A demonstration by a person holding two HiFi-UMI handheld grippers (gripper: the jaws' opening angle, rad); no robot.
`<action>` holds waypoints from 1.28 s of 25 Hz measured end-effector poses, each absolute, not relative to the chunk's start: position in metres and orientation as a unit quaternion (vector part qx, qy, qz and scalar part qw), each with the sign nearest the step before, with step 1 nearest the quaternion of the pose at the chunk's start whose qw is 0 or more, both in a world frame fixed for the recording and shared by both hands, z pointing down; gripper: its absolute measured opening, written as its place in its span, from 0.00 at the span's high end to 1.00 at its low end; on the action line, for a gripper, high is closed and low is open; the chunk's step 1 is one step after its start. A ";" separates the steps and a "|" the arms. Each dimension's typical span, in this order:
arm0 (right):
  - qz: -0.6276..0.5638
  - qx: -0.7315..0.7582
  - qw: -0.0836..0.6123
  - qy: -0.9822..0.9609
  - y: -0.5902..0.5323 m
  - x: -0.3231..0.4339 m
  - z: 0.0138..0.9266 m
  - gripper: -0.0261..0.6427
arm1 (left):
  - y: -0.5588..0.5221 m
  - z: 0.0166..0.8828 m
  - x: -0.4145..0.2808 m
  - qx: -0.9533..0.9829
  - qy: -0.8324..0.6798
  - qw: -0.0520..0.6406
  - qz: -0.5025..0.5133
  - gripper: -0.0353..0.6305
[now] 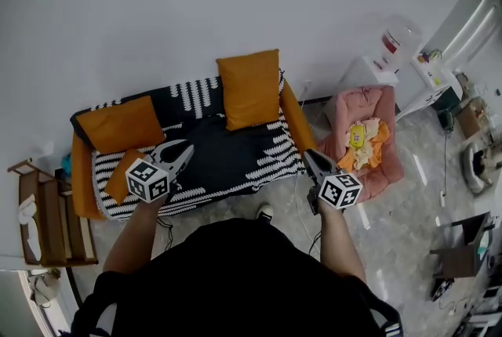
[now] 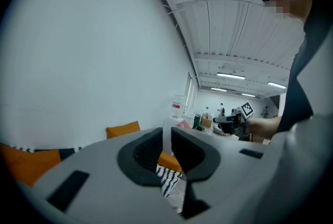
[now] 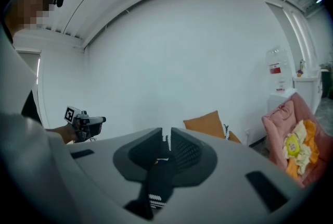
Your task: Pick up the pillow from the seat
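An orange pillow [image 1: 249, 88] stands upright against the back of the black-and-white patterned sofa [image 1: 235, 159]. A second orange pillow [image 1: 119, 124] lies at the sofa's left end, with a smaller orange cushion [image 1: 119, 177] below it. My left gripper [image 1: 187, 149] hovers over the seat's left part, shut and empty. My right gripper [image 1: 307, 154] hangs by the sofa's right front corner, also shut with nothing in it. The upright pillow [image 3: 208, 124] shows beyond the closed jaws in the right gripper view, and it [image 2: 123, 128] shows left of the jaws in the left gripper view.
A pink chair [image 1: 375, 163] piled with yellow and orange clothes stands right of the sofa. A water dispenser [image 1: 398, 41] and white counter lie behind it. A wooden rack [image 1: 47, 222] stands left of the sofa. My own body fills the bottom of the head view.
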State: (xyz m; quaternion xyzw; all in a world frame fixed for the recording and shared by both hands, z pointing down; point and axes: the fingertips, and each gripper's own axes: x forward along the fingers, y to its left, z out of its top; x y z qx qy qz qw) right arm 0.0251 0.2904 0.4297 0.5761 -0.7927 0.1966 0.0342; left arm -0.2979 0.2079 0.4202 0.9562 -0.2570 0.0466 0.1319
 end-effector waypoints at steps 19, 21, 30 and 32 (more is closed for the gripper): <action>0.204 0.587 0.028 -0.783 0.266 0.053 0.443 0.89 | 0.181 0.427 -0.268 0.957 -0.250 0.143 0.046 0.88; 0.204 0.587 0.028 -0.783 0.263 0.057 0.445 0.89 | 0.178 0.428 -0.263 0.957 -0.249 0.141 0.047 0.88; 0.208 0.583 0.035 -0.785 0.245 0.083 0.447 0.88 | 0.162 0.428 -0.236 0.955 -0.254 0.145 0.051 0.84; 0.210 0.581 0.037 -0.786 0.240 0.087 0.448 0.86 | 0.158 0.429 -0.231 0.954 -0.255 0.148 0.052 0.84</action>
